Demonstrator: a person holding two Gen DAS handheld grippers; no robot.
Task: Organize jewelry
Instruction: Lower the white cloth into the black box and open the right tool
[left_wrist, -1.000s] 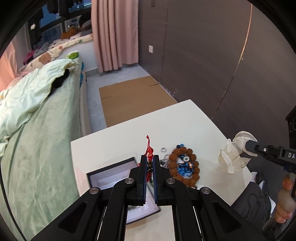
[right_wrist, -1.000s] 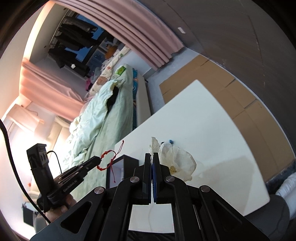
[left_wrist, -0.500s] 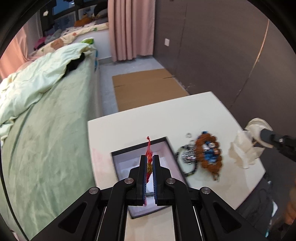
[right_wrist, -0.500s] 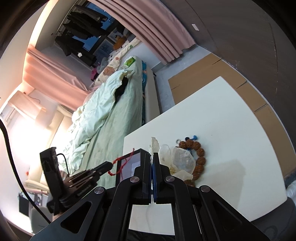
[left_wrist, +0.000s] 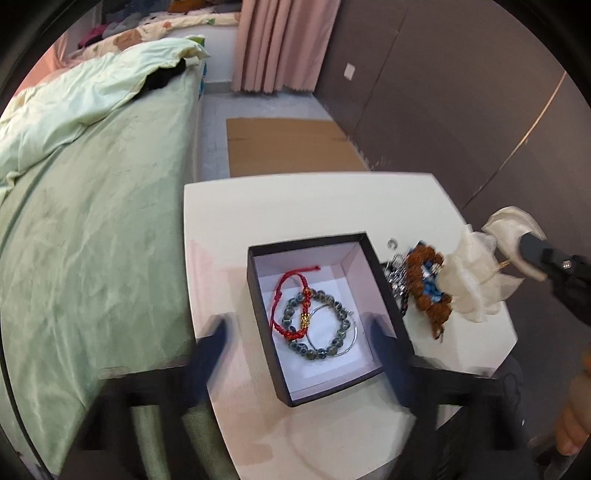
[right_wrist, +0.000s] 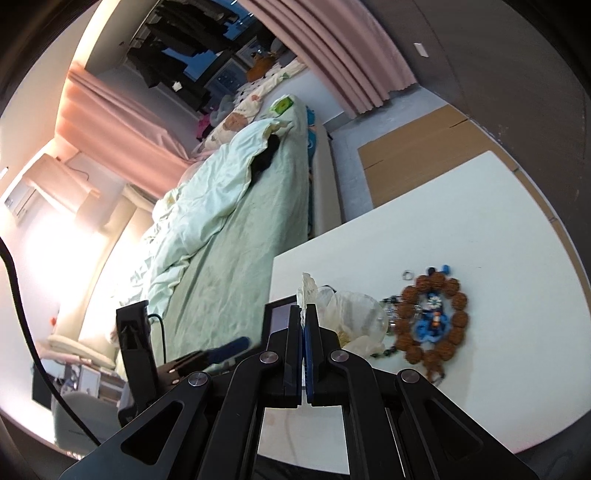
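1. A white table (left_wrist: 314, 206) stood by the bed. The left gripper (left_wrist: 295, 332) had just sprung open above the box (left_wrist: 258, 295); the red bracelet (left_wrist: 291, 295) lay inside.
2. The right gripper (right_wrist: 303, 314) was pinching a pouch (right_wrist: 354, 314) shut; swinging it might snag the brown beads (right_wrist: 432, 321).

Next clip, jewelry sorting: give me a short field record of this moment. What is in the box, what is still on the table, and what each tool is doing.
surface: white table
box: black box, open, white inside
in box: red cord bracelet; grey-green bead bracelet; thin silver hoop
still on table: brown bead bracelet with blue piece inside; small silver ring; dark bead strand, partly hidden
left tool: jaws just opened, nothing between them, over the box
right tool: shut on sheer white pouch, above the pile
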